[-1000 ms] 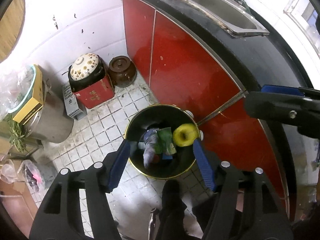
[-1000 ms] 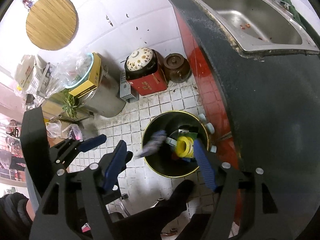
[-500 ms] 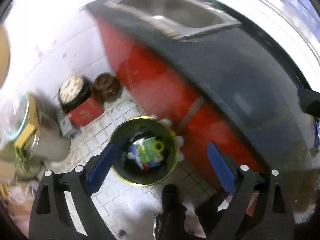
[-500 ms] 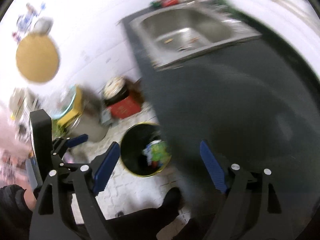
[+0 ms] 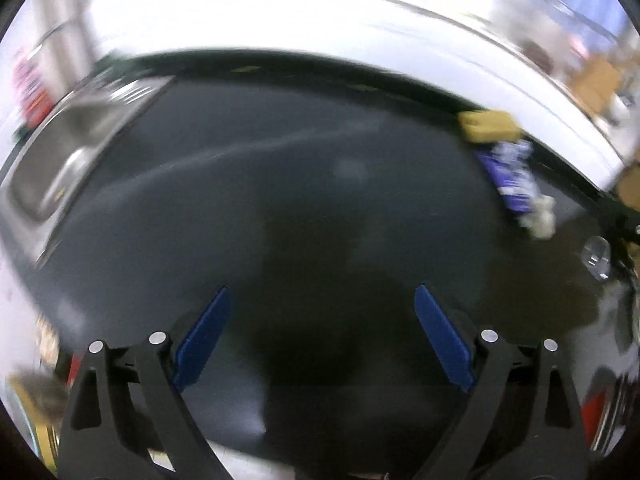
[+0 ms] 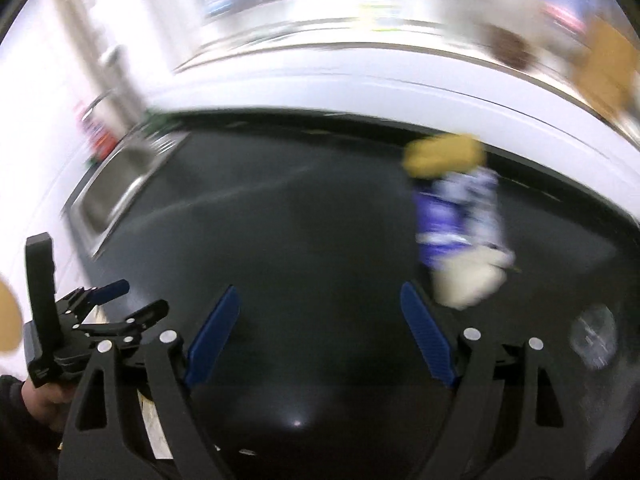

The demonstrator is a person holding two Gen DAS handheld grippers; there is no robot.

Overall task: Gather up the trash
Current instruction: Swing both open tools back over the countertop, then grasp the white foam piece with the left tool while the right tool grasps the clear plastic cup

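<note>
Both views are blurred by motion. Trash lies on the dark countertop [image 5: 280, 184]: a yellow sponge-like piece [image 5: 490, 126], a blue-and-white wrapper [image 5: 510, 176], a crumpled white piece [image 5: 540, 216] and a clear plastic cup [image 5: 598, 258]. In the right wrist view they are the yellow piece [image 6: 442, 154], the wrapper [image 6: 458, 216], the white piece [image 6: 468, 278] and the cup [image 6: 594, 336]. My left gripper [image 5: 322, 336] is open and empty over the counter. My right gripper [image 6: 320, 330] is open and empty, left of the white piece. The trash bin is out of view.
A steel sink [image 5: 72, 148] is set into the counter at the left, also in the right wrist view [image 6: 120, 184]. A white wall or sill [image 5: 320, 28] runs behind the counter. The left gripper's body [image 6: 80, 320] shows at the right wrist view's left edge.
Both grippers have swung up and right from the floor bin to the countertop. The bin has left view; the trash on the counter has come into view. Both stayed open.
</note>
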